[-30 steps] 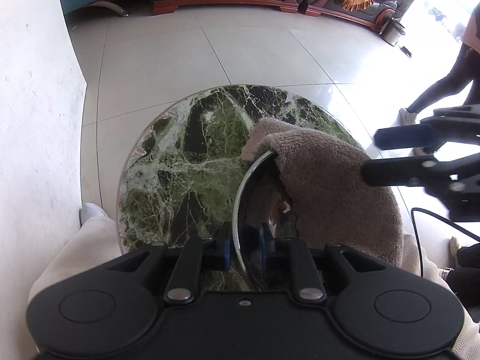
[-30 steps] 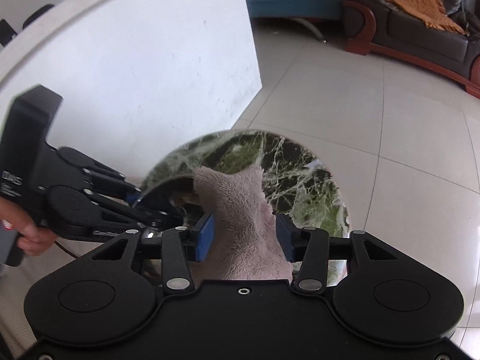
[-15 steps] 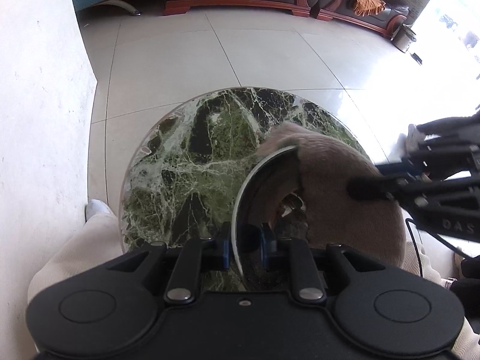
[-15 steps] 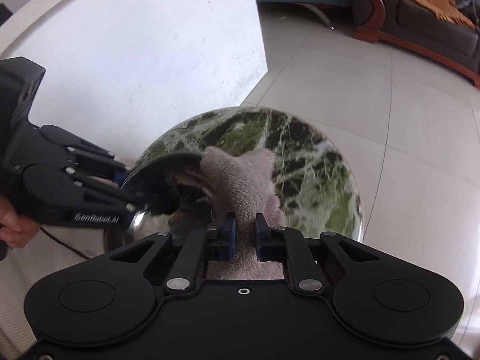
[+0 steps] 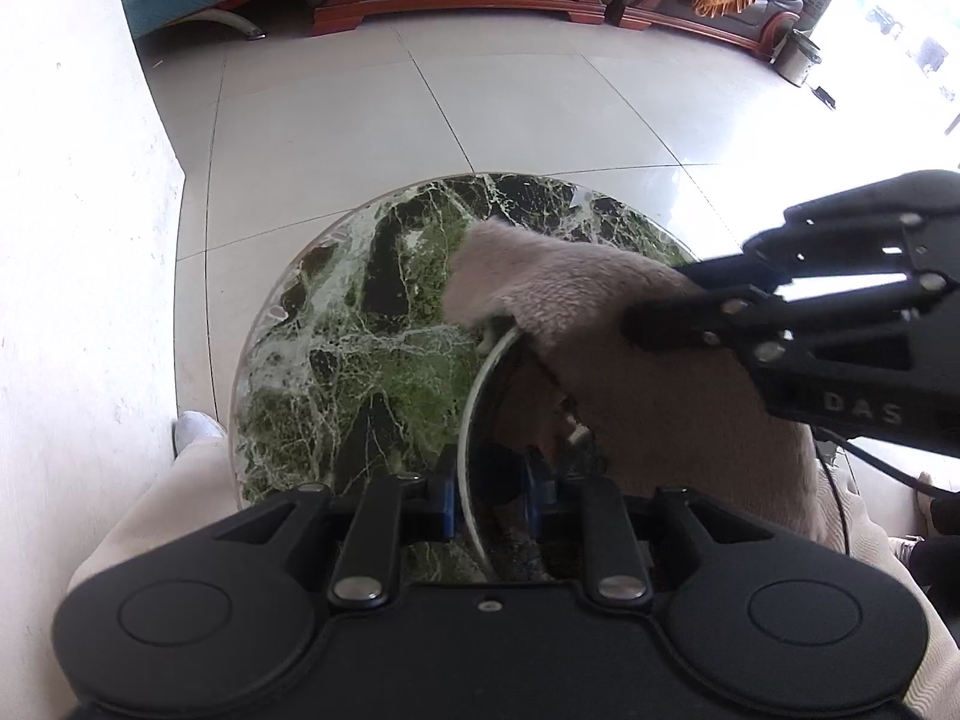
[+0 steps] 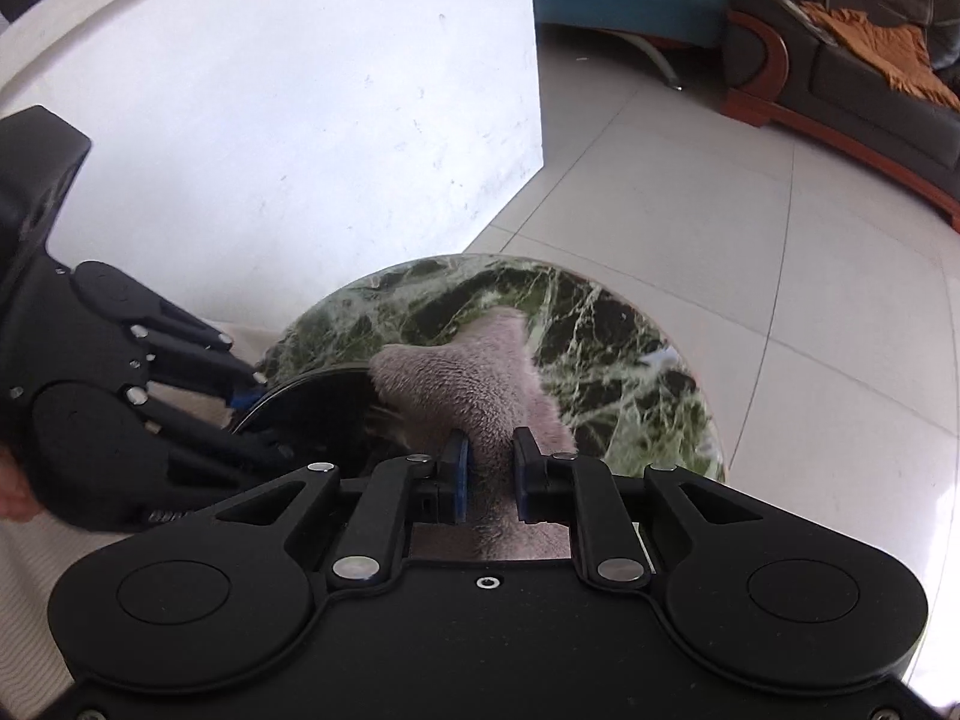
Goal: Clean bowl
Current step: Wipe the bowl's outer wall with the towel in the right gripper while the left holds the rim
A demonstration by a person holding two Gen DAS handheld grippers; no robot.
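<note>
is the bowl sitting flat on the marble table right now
No, the bowl is tipped up on edge, its rim pinched in the left claw above the green marble table.

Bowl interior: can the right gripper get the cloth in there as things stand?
Probably yes. The right gripper is shut on the cloth, beside the bowl, which the left gripper holds by its rim, opening facing the cloth. Nothing visible blocks it.

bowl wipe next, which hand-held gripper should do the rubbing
Right. The right hand-held gripper is shut on the cloth draped over the bowl; the left hand-held gripper clamps the bowl's rim, steadying it.
</note>
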